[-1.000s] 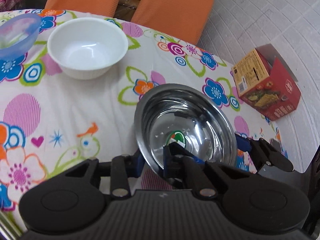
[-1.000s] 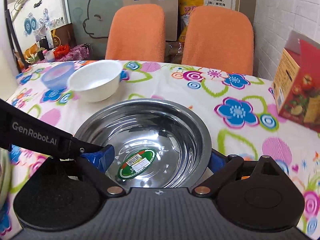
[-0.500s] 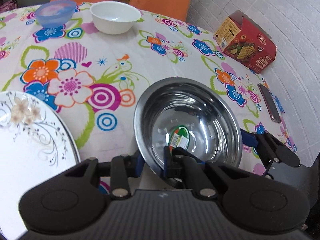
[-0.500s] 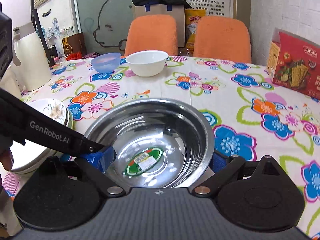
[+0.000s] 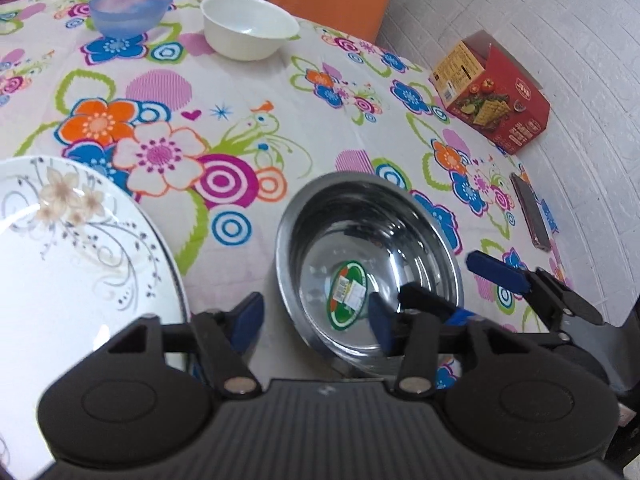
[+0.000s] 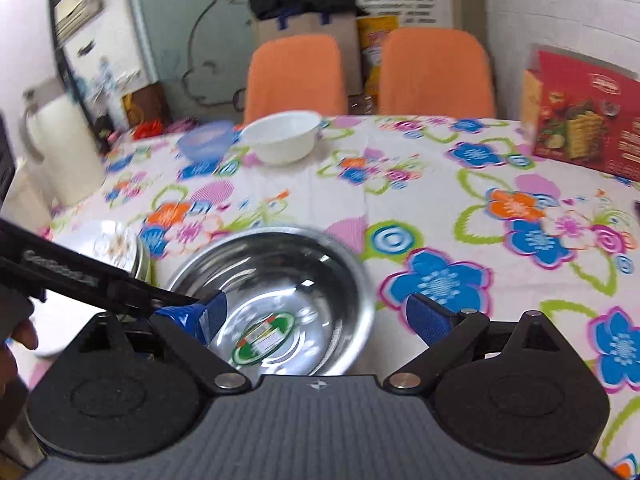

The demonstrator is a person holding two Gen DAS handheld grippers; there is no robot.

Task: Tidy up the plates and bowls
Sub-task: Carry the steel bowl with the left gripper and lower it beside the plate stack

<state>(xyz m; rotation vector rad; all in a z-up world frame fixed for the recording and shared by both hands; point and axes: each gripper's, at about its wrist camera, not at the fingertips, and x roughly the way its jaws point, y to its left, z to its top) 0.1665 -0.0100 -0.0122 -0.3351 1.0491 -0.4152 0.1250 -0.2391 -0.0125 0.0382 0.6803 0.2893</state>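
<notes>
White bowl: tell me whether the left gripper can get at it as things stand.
Probably yes. The left gripper is open, merely straddling the steel bowl at its rim; once lifted off, only bare tablecloth lies between it and the white bowl.

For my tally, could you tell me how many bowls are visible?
3: a round stainless-steel bowl by the grippers, a white ceramic bowl far across, a translucent blue plastic bowl left of it.

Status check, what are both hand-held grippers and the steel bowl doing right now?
Left hand-held gripper open, straddling steel bowl near rim. Right hand-held gripper open around same bowl. Floral plate close on the left; nothing blocking.
</notes>
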